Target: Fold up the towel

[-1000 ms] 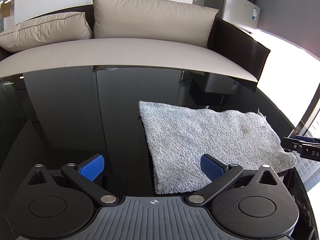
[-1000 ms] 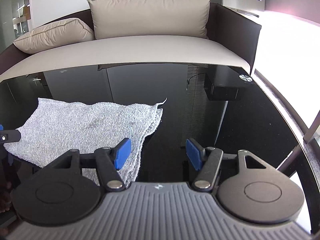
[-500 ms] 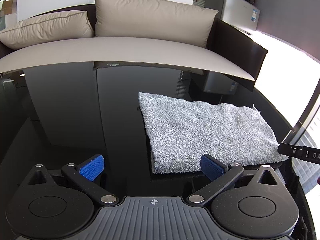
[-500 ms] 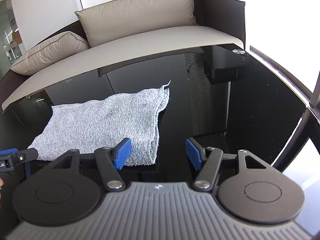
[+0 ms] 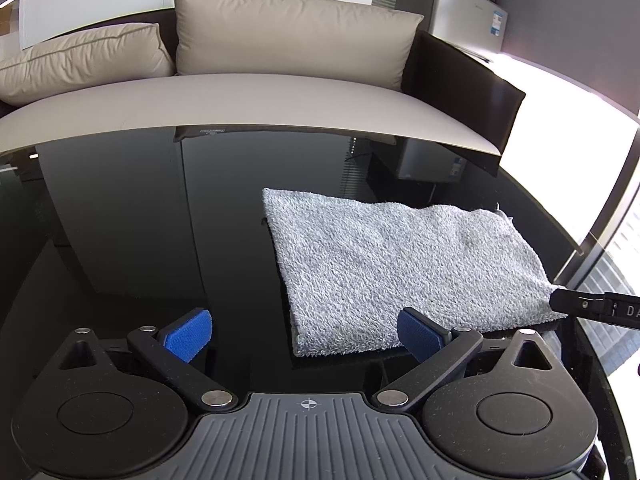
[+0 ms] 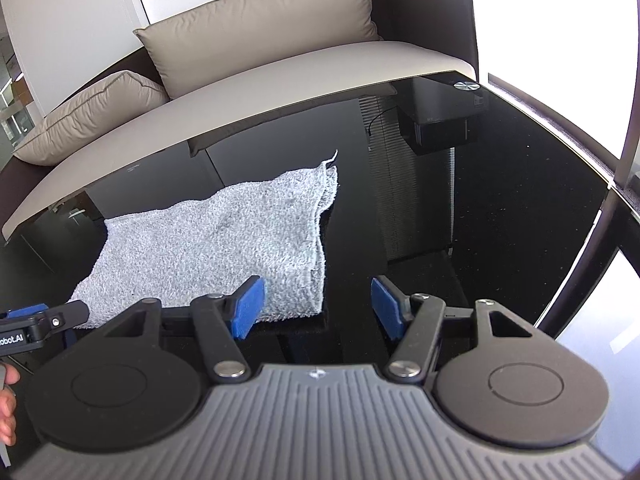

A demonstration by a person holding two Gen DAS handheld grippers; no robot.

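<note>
A grey towel [image 5: 404,264] lies folded flat on the black glass table [image 5: 160,240]; it also shows in the right wrist view [image 6: 224,248]. My left gripper [image 5: 306,334] is open and empty, just short of the towel's near left corner. My right gripper [image 6: 316,308] is open and empty, at the towel's near right corner. A finger of the right gripper shows at the right edge of the left wrist view [image 5: 592,306], and the left gripper's finger shows at the left edge of the right wrist view [image 6: 40,320]. Neither holds the towel.
A beige sofa [image 5: 240,104] with cushions runs along the table's far edge. A grey appliance [image 5: 464,20] stands at the back right. A bright window lies to the right [image 6: 560,40]. A small round metal disc [image 6: 466,85] sits near the table's far right corner.
Both grippers have pulled back and risen from the towel's near edge, staying open. The right gripper has tilted left. The towel lies flatter.
</note>
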